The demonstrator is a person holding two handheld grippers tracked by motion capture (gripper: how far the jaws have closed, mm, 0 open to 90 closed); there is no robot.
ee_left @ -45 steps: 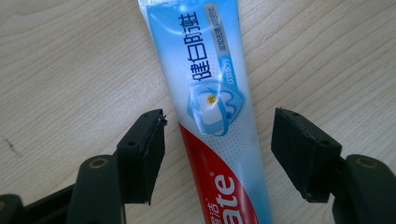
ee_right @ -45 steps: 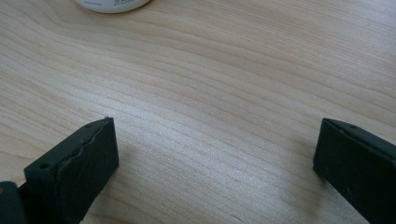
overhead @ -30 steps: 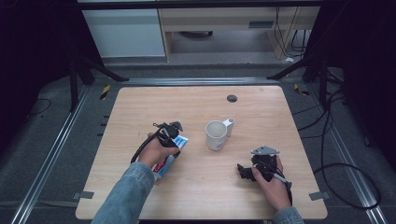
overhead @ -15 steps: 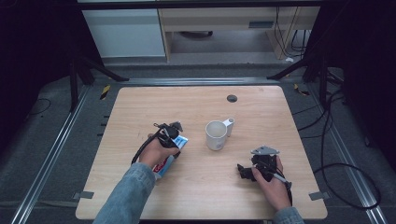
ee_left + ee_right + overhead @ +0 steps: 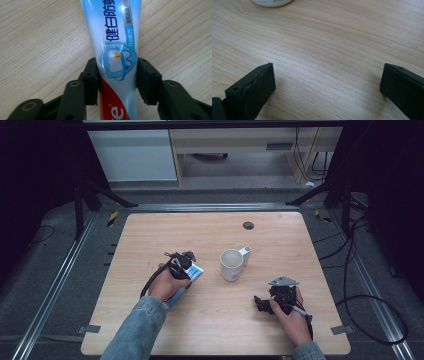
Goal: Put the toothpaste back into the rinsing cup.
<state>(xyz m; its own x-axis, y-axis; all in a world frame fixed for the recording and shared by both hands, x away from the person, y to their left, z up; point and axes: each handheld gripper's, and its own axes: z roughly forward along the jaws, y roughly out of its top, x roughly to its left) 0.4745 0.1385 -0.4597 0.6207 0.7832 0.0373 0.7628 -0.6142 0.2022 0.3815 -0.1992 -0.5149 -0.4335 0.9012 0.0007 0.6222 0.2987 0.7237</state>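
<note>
A blue, white and red toothpaste tube (image 5: 117,45) lies flat on the wooden table (image 5: 150,235), left of centre. My left gripper (image 5: 117,75) has its jaws pressed against both sides of the tube; in the high view this gripper (image 5: 185,266) sits over the tube (image 5: 192,272). A white mug (image 5: 231,265) stands upright at the table's middle, handle to the back right. My right gripper (image 5: 261,304) rests low at the front right with its jaws wide apart. The right gripper view shows bare wood between them (image 5: 327,85) and the mug's base (image 5: 272,2) at the top edge.
A small dark round disc (image 5: 248,225) sits near the table's far edge. Metal rails and black stand legs run along both sides of the table, and cables trail on the floor at the right.
</note>
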